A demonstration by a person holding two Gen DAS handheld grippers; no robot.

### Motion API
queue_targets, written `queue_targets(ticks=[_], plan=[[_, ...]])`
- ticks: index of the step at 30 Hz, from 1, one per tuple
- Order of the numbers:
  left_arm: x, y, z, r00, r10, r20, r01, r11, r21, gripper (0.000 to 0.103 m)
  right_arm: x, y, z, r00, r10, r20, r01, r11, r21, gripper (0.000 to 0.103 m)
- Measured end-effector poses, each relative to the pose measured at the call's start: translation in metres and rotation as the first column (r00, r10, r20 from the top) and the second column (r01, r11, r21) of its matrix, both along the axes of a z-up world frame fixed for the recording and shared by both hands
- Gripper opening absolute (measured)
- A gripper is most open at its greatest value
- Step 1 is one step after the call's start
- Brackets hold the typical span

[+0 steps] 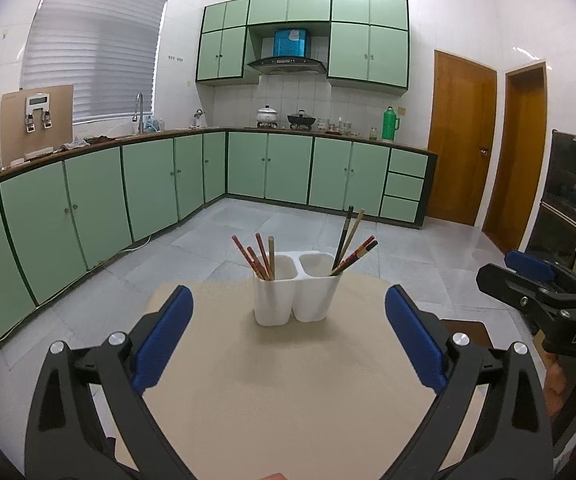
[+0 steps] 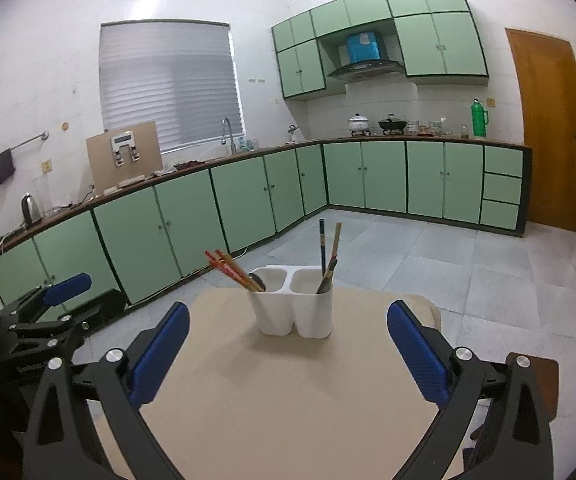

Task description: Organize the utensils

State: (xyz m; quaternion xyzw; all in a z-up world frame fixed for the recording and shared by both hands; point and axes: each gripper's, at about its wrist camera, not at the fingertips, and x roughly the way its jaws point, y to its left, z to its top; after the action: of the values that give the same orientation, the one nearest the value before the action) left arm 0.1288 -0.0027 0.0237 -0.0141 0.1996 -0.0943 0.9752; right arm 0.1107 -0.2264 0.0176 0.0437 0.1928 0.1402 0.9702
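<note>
Beige tabletop [image 1: 288, 400] is carrying a white two-compartment plastic holder [image 1: 296, 294] of upright chopsticks [image 1: 262, 258], lying dead ahead of both released, empty tools: left gripper [image 1: 289, 326], right gripper [image 2: 288, 338].

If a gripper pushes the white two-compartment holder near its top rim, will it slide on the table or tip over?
The white holder is taller than it is deep, and its chopsticks lean out above the rim, so a high push would probably tip it. It looks like light plastic on a smooth tan table, so a low push likely slides it.
</note>
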Motion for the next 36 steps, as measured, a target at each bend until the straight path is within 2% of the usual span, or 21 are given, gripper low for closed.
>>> queue_targets(ticks=[19, 36], plan=[[-0.043, 0.003, 0.018, 0.998, 0.004, 0.058, -0.004, 1.000, 0.009, 0.094, -0.037, 0.015, 0.016, 0.998, 0.042, 0.046, -0.042, 0.999, -0.014, 0.097], [-0.048, 0.002, 0.018, 0.998, 0.011, 0.066, -0.011, 1.000, 0.005, 0.094, -0.040, 0.015, 0.018, 0.998, 0.043, 0.048, -0.043, 0.999, -0.013, 0.097]])
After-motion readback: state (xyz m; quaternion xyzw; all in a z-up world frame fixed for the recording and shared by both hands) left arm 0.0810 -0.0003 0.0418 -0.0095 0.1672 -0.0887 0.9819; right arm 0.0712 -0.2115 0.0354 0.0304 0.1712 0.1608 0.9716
